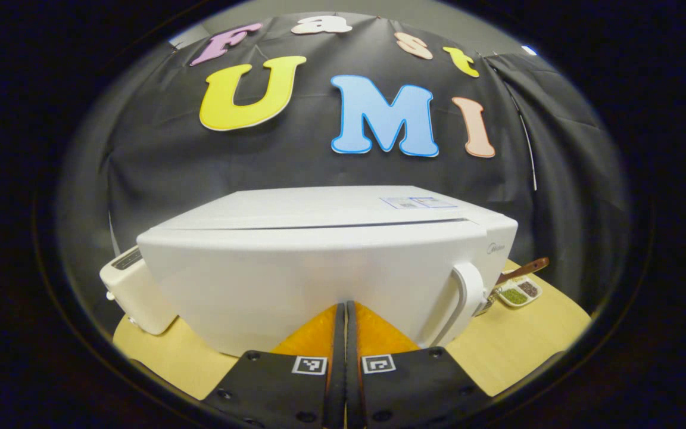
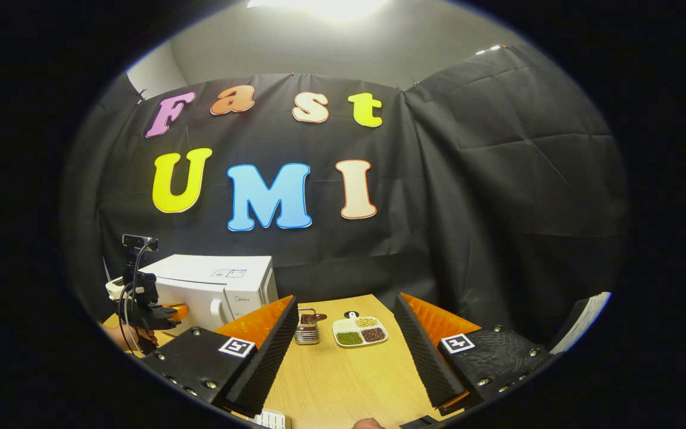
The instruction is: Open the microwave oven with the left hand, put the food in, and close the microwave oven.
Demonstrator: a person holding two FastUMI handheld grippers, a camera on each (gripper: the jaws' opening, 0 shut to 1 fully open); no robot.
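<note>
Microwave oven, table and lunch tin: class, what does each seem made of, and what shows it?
Microwave oven: smooth white casing, probably painted metal or plastic, with a soft sheen. Table: pale wood or wood-look laminate, with faint grain. Lunch tin: likely steel, silvery and reflective.

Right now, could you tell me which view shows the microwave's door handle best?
The left gripper view: the handle stands close and large on the shut microwave, just right of the closed left claw. The right gripper view shows the handle small and far off, beside the left claw.
</note>
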